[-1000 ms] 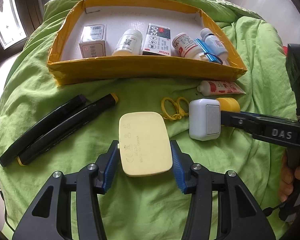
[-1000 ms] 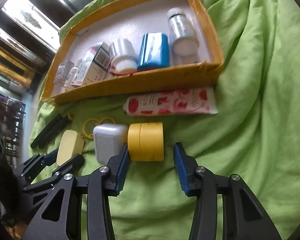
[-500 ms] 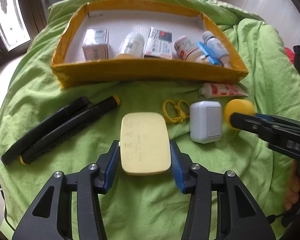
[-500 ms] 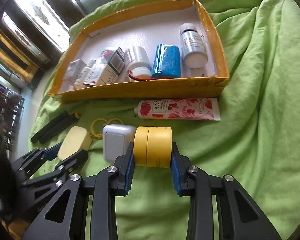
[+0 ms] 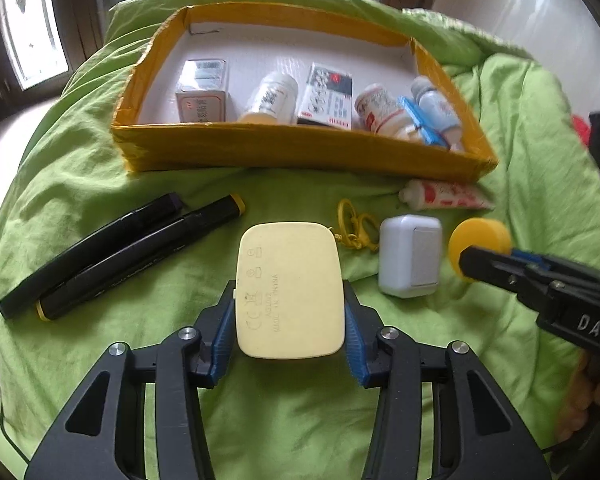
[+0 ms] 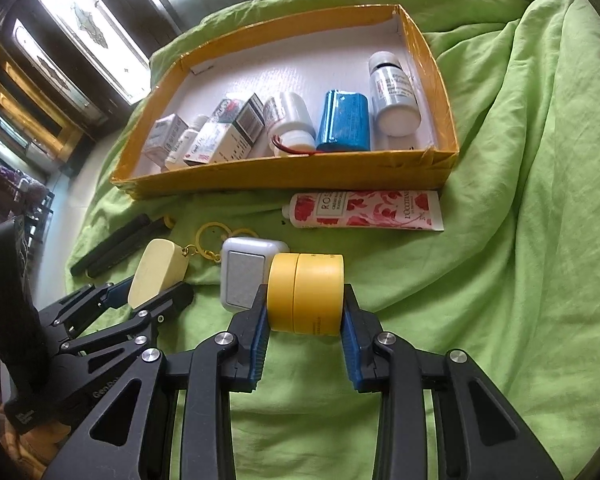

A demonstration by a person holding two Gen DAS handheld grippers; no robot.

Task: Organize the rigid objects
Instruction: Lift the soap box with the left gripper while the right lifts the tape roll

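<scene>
Right gripper (image 6: 305,322) has clamped its jaws on the yellow jar (image 6: 306,294), left gripper (image 5: 290,334) pinches the cream case (image 5: 290,290), box (image 5: 300,156) straight ahead of both.

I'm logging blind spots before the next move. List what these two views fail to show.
- Right gripper: left wrist view, its far finger sits behind the yellow jar.
- Markers: right wrist view, near ends hidden behind the left gripper.
- Box: both views, its front wall covers the bases of the bottles inside.
- Labels in the box: left wrist view, too blurred to read.
</scene>
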